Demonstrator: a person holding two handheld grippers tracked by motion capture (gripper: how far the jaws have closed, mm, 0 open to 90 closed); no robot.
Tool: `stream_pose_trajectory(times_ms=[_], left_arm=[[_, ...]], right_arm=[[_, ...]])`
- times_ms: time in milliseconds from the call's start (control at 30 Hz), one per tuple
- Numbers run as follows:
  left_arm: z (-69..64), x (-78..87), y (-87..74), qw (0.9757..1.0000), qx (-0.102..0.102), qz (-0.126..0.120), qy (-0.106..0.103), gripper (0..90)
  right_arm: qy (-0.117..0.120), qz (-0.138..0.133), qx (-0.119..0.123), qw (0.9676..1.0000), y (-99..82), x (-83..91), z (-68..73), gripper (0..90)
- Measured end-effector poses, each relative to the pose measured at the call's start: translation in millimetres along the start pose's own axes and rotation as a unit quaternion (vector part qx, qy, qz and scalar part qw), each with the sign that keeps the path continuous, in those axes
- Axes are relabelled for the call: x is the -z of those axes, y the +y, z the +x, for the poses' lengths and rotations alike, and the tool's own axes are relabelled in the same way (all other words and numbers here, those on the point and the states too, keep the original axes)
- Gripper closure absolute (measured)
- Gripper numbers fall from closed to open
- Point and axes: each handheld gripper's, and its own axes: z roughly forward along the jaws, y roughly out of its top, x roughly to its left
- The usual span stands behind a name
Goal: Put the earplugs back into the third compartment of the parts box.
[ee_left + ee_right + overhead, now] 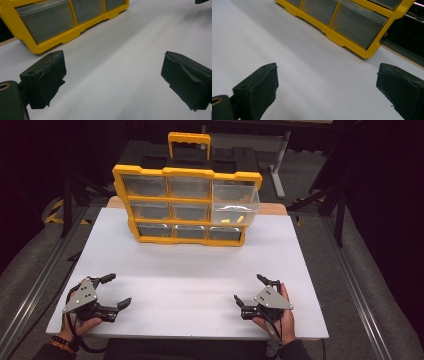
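Note:
A yellow organizer case (185, 202) with clear drawers stands upright at the back of the white board (190, 270). Its top right drawer (235, 202) is pulled out and holds small yellow pieces (232, 220). My left gripper (116, 291) rests near the board's front left, open, with nothing between its jaws. My right gripper (250, 289) rests near the front right, also open and empty. In the left gripper view the two jaws stand wide apart (112, 75) over bare board, the case (62, 22) ahead. The right gripper view shows its spread jaws (327, 85) and the case's bottom drawers (352, 20).
The board lies on a wooden table (272, 209). A yellow handle (189, 142) tops the case. Black stands and metal legs (280, 165) surround the table on a grey floor. Open white surface lies between the grippers and the case.

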Motion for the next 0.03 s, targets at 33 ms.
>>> stream_pose_trajectory(times_ms=[33], left_arm=[[0.0,-0.3,0.2,1.0000,0.001,0.003,0.000,6.8]], right_arm=[[-0.001,-0.002,-0.001,1.0000,0.0,0.9,-1.2,4.9]])
